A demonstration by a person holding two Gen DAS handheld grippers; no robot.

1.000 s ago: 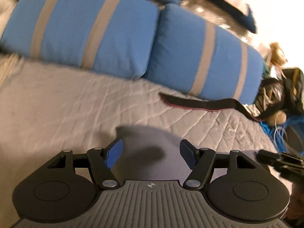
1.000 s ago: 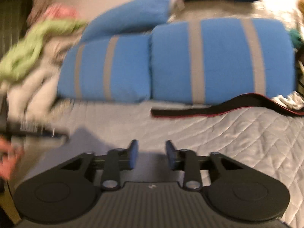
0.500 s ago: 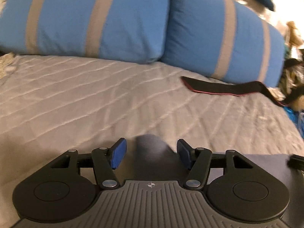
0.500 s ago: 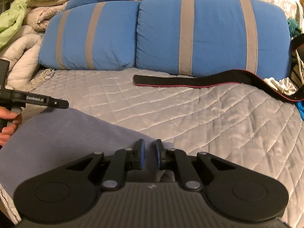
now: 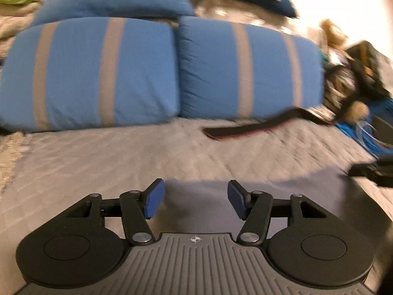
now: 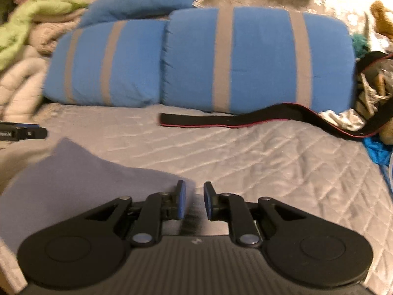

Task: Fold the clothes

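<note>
My left tongs (image 5: 194, 202) stand wide open, the blue pads (image 5: 154, 201) well apart with nothing between them. They hang just above the near part of a grey-lilac garment (image 5: 196, 211), which shows in the gap as a flat, smooth patch with a dark shadow along its far edge.

My right tongs (image 6: 194, 202) are open only a little, a narrow slot between the pads (image 6: 181, 202), and I see no cloth pinched there. The garment (image 6: 81, 177) lies on the bed to the left of these tongs and reaches to the left pad. From this side it is a broad plain sheet of dull purple-grey, no print or seam that I can make out, its far corner lifted in a soft peak and its right edge running down toward the tongs. I cannot tell what sort of garment it is.

Under it all is the bed's pale quilted cover (image 6: 270, 162) with diamond stitching. Beyond lies a long black strap with a red edge (image 6: 221, 121), and behind that two blue pillows with grey stripes (image 6: 258, 56). The tip of the other tool (image 6: 23, 132) enters at the left of the right view. Crumpled laundry, green among it (image 6: 32, 17), is heaped at far left. The left view is blurred.
</note>
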